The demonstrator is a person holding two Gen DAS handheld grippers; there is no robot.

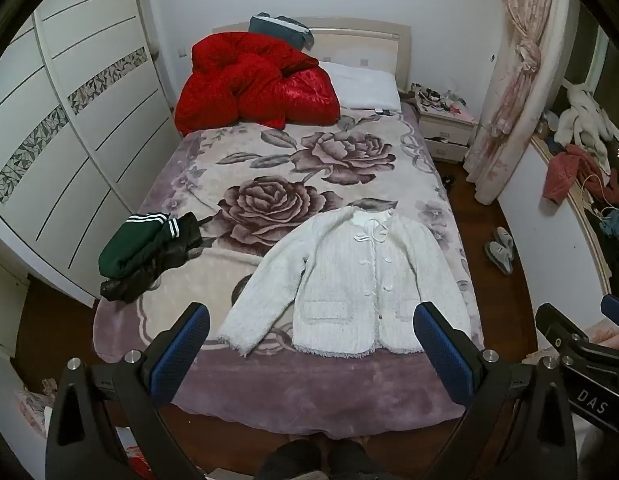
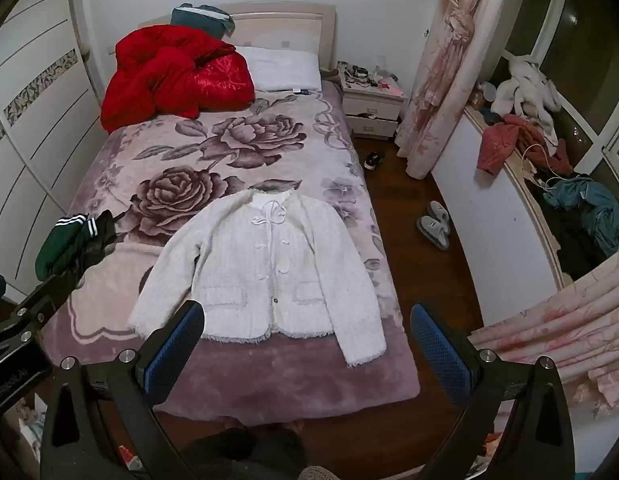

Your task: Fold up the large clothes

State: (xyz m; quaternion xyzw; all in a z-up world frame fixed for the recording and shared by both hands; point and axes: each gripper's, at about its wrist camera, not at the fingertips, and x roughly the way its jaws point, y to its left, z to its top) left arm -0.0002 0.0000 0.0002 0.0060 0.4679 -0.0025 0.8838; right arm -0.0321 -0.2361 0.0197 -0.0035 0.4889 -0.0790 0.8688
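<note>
Left gripper (image 1: pixel 311 338): jaws wide apart, nothing between them, held above the foot of the bed (image 1: pixel 317 396). Right gripper (image 2: pixel 307 334): jaws likewise spread wide, holding nothing; its body also shows at the right edge of the left wrist view.

White jacket (image 1: pixel 349 280) lies flat, front up and buttoned, on the near half of the bed, right of centre in the left view and centre frame in the right view (image 2: pixel 265 268). Both sleeves are spread outward and down; the hem faces the grippers. Neither gripper touches it.

Left of the jacket, apart from it, a dark pile (image 1: pixel 149 256) with a green striped garment on top sits at the bed's left edge. Further up, a red quilt (image 1: pixel 253 88) is heaped at upper centre, a pillow (image 1: pixel 361 86) just to its right, a grey-blue bundle (image 1: pixel 279 30) against the headboard.

Around the bed: wardrobe (image 1: pixel 69 120) at left, nightstand (image 2: pixel 373 108) and curtain (image 2: pixel 441 64) at upper right, slippers (image 2: pixel 435 224) on the floor, clothes heaped on the sill (image 2: pixel 521 120) at right.
</note>
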